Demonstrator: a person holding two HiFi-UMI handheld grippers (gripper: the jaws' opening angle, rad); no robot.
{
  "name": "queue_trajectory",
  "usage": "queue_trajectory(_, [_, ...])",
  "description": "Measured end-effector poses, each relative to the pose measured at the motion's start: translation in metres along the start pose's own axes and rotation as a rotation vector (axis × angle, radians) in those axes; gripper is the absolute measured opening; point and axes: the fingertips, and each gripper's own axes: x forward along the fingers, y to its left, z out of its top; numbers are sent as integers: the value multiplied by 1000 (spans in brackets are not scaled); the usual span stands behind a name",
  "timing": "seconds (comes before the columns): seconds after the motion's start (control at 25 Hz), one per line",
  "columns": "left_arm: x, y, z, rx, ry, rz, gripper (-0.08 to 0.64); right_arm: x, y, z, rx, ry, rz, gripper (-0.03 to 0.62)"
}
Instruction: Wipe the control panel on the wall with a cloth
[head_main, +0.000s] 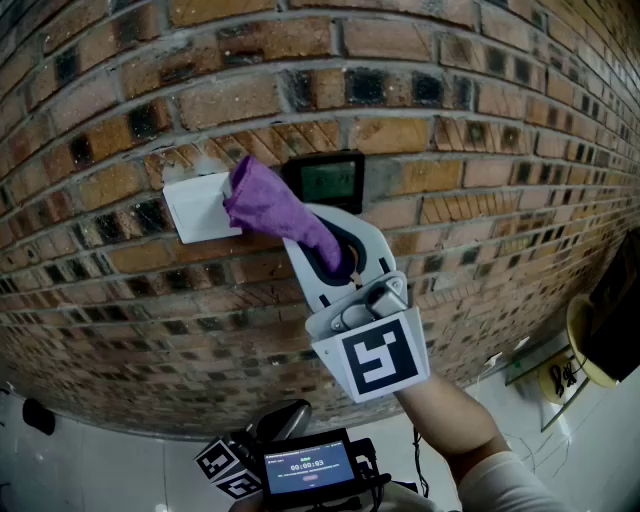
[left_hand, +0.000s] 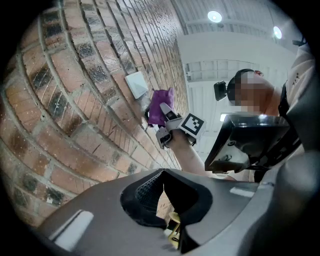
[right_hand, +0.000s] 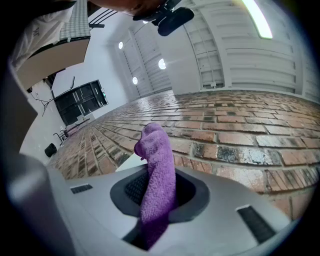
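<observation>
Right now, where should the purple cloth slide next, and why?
Probably a short slide to the right along the brick wall. The right gripper has its jaws shut on the purple cloth, and the cloth's bunched end sits on the right edge of the white plate. The dark control panel is just beside it, and its screen looks uncovered.
</observation>
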Motion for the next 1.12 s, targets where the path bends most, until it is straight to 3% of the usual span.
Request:
queue_trajectory(0.44, [0,-1,-7,5,24,3,-12,-2,-42,-14,-42,53,-97,74])
queue_trajectory(1.12, [23,-6,-15,-8,58,-45,-12,-59,-125,-36,-49,154,-293,74])
